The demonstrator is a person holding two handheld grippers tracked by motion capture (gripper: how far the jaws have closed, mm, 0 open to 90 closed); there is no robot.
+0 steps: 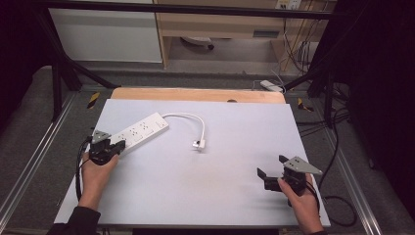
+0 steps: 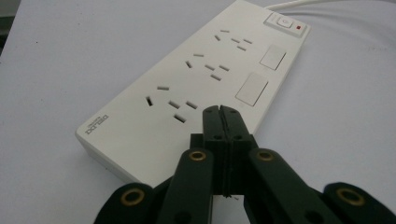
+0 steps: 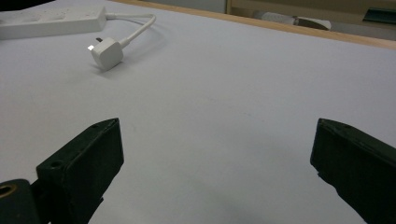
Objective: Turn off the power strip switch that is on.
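Pale counter [image 1: 205,196], dim room behind. Left claw [image 2: 220,113] closed, empty, over power strip [image 2: 196,79]; right claw [image 3: 215,172] spread wide. Plug [image 3: 106,51] loose, nothing inserted yet.

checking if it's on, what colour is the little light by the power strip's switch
Red; the indicator light beside the power strip switch shows best in the left gripper view.

On the worktop [image 1: 195,196]: a power strip [image 1: 139,131] at the left, lying slantwise. From its far end, a cable [image 1: 188,117] curving right and back toward the plug [image 1: 199,144], near the middle. Left gripper [image 1: 113,147] over the strip's near end; right gripper [image 1: 270,169] at the near right, well apart.
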